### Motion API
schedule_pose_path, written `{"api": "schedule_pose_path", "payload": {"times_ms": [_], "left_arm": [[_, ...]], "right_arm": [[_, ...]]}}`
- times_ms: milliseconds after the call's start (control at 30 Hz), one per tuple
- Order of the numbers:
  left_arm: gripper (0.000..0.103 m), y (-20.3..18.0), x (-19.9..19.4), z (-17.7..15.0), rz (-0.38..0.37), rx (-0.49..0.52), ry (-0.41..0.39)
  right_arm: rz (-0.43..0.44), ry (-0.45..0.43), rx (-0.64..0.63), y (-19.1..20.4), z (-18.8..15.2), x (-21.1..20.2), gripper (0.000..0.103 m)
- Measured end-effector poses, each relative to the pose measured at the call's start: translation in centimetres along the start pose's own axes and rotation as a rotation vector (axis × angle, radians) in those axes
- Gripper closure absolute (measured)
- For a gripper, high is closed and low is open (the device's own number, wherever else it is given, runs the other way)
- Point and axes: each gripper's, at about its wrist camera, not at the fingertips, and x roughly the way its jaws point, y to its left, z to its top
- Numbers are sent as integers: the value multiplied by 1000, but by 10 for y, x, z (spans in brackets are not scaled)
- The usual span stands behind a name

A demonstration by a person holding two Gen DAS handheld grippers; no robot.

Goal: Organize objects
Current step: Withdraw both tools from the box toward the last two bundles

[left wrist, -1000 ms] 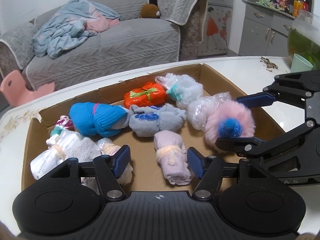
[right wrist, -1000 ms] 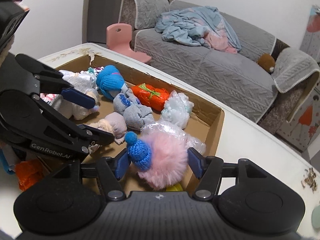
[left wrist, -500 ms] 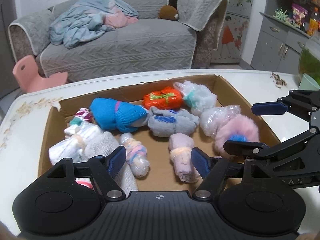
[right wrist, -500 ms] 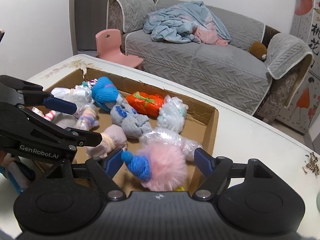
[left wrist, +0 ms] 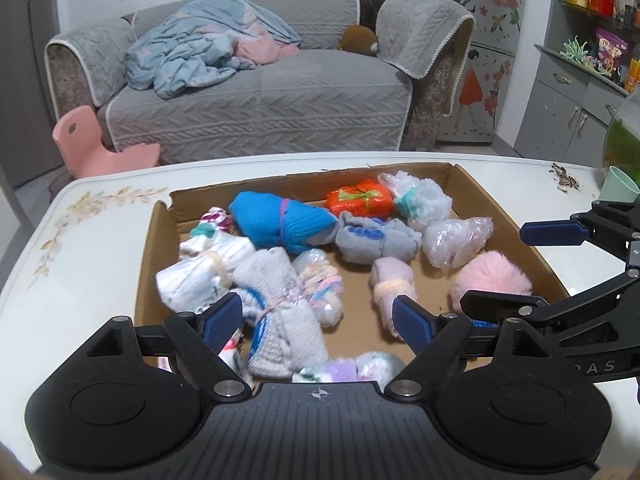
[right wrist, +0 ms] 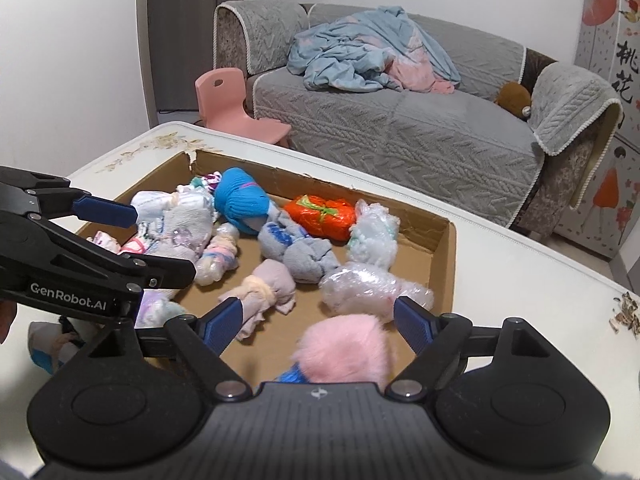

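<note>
A shallow cardboard box point(left wrist: 516, 222) point(right wrist: 444, 256) on the white table holds several rolled sock bundles: a blue one point(left wrist: 276, 220) point(right wrist: 240, 200), an orange one point(left wrist: 360, 198) point(right wrist: 320, 216), a grey one point(left wrist: 376, 240), a mauve one point(left wrist: 390, 286) point(right wrist: 268, 288) and a fluffy pink one point(left wrist: 492, 280) point(right wrist: 344, 348). My left gripper point(left wrist: 318, 318) is open and empty above the box's near edge. My right gripper point(right wrist: 318, 320) is open and empty above the pink bundle, at the box's right side; it shows in the left wrist view point(left wrist: 532, 268).
A green cup point(left wrist: 618, 188) and a glass vessel stand at the table's far right, near scattered seed shells point(left wrist: 564, 182) point(right wrist: 624, 314). A grey sofa point(left wrist: 256, 96) and a pink child's chair point(right wrist: 228, 108) stand beyond the table.
Both grippers have drawn back and up from the box, so more of it shows. The pink fluffy bundle has stayed in the box, and both grippers have stayed open.
</note>
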Motion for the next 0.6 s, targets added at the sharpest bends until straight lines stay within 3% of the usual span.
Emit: {"api": "schedule_pose_path", "payload": {"times_ms": [233,600], "left_arm": [[15,9,-24,-20,18,0,-25],[14,25,-62,-68,39,-50,-67]], "right_arm": [[-8,-1,19,11,-11,-10,20],[61,-28,91,26,-37,-33,19]]}}
